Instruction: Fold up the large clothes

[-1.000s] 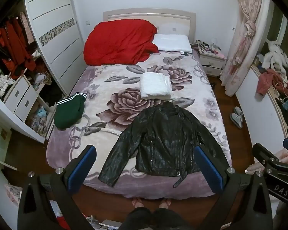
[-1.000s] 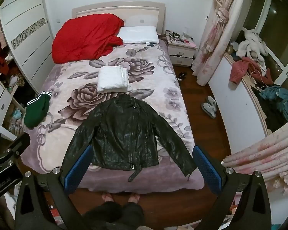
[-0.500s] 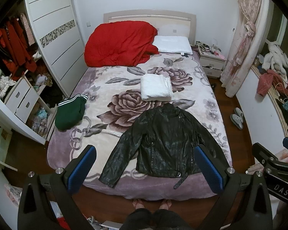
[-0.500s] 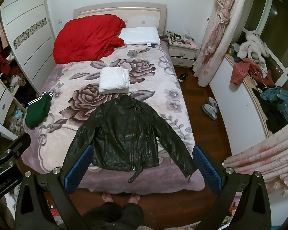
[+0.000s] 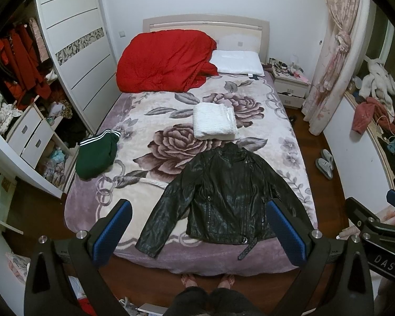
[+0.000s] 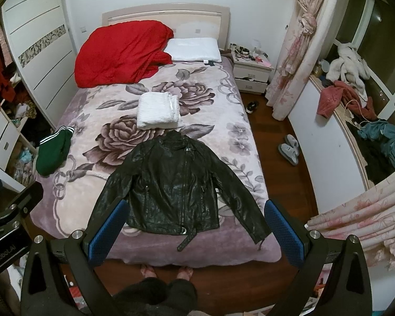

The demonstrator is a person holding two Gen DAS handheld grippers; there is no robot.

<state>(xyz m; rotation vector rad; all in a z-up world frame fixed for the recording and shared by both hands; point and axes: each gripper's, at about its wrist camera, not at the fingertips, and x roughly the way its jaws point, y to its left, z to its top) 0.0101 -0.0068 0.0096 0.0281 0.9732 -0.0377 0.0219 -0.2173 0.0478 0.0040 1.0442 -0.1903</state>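
Two tools are held high above the foot of a bed (image 5: 134,121), each spread wide with nothing between its blue pads. A black leather jacket (image 5: 223,197) (image 6: 171,181) is laid flat, front up, near the foot edge of the floral blanket, sleeves angled outward, its belt end hanging over the edge. The left tool (image 5: 197,231) is framed around the jacket's lower half; the right tool (image 6: 194,229) likewise. A folded white towel (image 5: 214,122) is seen just beyond the collar, a green garment (image 5: 96,155) at the bed's left edge, and a red duvet (image 5: 166,62) beside a white pillow (image 5: 237,62) at the headboard.
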